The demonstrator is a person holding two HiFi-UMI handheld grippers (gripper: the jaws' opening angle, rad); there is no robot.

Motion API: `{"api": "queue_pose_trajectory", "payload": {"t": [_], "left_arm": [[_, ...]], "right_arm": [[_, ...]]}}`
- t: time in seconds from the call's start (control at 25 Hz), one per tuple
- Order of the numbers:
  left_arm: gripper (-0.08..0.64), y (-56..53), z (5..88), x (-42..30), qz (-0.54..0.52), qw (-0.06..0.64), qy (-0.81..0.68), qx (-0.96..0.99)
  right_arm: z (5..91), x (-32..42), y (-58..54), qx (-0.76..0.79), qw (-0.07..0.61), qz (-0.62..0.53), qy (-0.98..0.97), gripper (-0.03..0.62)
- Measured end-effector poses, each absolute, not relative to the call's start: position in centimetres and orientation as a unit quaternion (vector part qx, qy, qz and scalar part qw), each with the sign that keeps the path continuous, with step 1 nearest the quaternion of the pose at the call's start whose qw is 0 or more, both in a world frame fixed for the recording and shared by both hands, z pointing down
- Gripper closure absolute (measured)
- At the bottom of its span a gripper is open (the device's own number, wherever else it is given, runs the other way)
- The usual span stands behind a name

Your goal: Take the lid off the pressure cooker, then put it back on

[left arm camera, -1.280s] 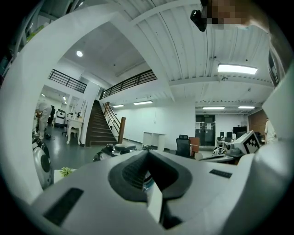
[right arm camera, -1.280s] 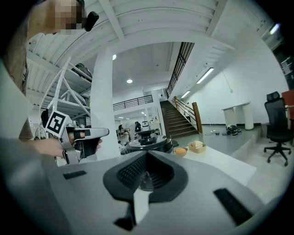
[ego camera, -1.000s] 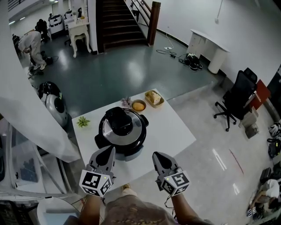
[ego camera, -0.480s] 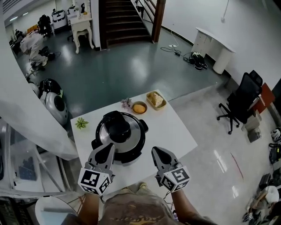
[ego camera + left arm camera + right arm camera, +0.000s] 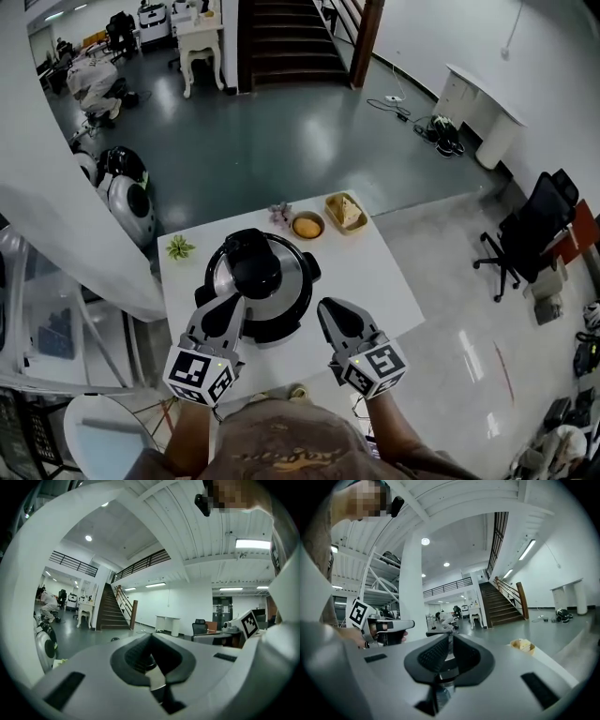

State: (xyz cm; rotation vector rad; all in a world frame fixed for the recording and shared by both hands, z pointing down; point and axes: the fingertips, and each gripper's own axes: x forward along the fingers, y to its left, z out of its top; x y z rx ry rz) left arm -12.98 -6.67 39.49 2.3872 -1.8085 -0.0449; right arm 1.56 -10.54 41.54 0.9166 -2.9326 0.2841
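Observation:
The pressure cooker (image 5: pixel 281 305), silver-lidded with a black knob (image 5: pixel 254 267), stands on the white table (image 5: pixel 375 281) with its lid on. My left gripper (image 5: pixel 228 316) is shut and empty, its tips over the cooker's near-left rim in the head view. My right gripper (image 5: pixel 330 315) is shut and empty, just right of the cooker's near side. In the left gripper view the jaws (image 5: pixel 151 656) meet with nothing between them. The right gripper view shows its jaws (image 5: pixel 449 651) together, with the left gripper (image 5: pixel 379 627) off to the left.
A small bowl of orange food (image 5: pixel 307 226), a wicker basket (image 5: pixel 345 212) and a little green plant (image 5: pixel 179 247) sit along the table's far edge. A white column rises at the left. An office chair (image 5: pixel 539 234) stands far right, and stairs are at the back.
Both grippers have moved forward toward the cooker; the right one has closed in on its near-right side. The head view has shifted, so the table sits slightly further right.

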Motion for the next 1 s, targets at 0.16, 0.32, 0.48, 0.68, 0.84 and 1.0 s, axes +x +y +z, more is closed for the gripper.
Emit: {"api": "queue_pose_trajectory", "payload": {"t": [0.16,0.32,0.48,0.68,0.84,1.0], "left_arm": [[0.558,-6.8,39.4,-13.1,-0.024,0.076,-0.601,0.795],[0.48,-7.0,38.9,-13.4,-0.037,0.074,-0.604,0.793],[0.363,-7.4,39.0,-13.6,-0.035,0.074,-0.589,0.804],[0.204,-7.7,39.7,-12.9,-0.012,0.067,-0.562,0.824],[0.19,-8.2,40.4,-13.3,0.008,0.064,-0.555,0.829],[0.202,-9.2,41.2,-13.8,0.041,0.057,-0.551,0.831]], "right_arm": [[41.6,0.0,-10.8,0.264,0.029,0.089,-0.96,0.532],[41.5,-1.0,-10.8,0.231,0.024,0.091,-0.968,0.443],[41.2,-1.8,-10.9,0.203,0.02,0.087,-0.975,0.36],[42.1,-2.4,-11.4,0.175,0.049,0.077,-0.98,0.281],[42.6,-3.7,-11.8,0.135,0.063,0.066,-0.987,0.256],[43.1,-5.0,-12.6,0.102,0.089,0.049,-0.99,0.256]]}}
